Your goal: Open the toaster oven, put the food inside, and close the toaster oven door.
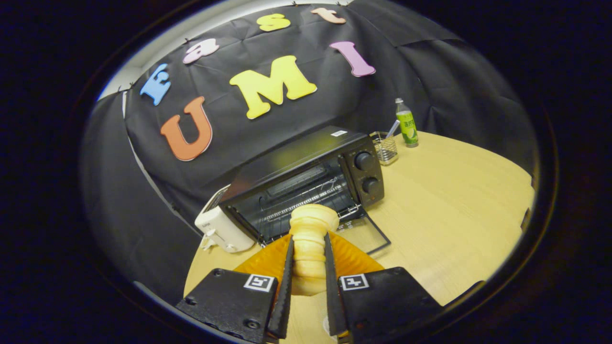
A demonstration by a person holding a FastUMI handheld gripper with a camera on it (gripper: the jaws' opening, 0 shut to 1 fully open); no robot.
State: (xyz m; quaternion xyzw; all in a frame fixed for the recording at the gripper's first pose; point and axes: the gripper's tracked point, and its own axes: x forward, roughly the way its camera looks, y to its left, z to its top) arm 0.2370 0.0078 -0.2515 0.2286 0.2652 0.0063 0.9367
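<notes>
Gripper view: the gripper (309, 267) has both fingers pressed on the pale ridged food (310, 243), carried upright, probably so it clears the orange plate (351, 258) beneath. Just ahead, the toaster oven (306, 184) stands with its door (366, 234) dropped flat on the table (454, 205), rack exposed to receive it. Whether the food touches the plate is unclear.

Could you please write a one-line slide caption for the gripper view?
Claw shut on a ridged bread roll above an orange plate, facing the open toaster oven.
</notes>
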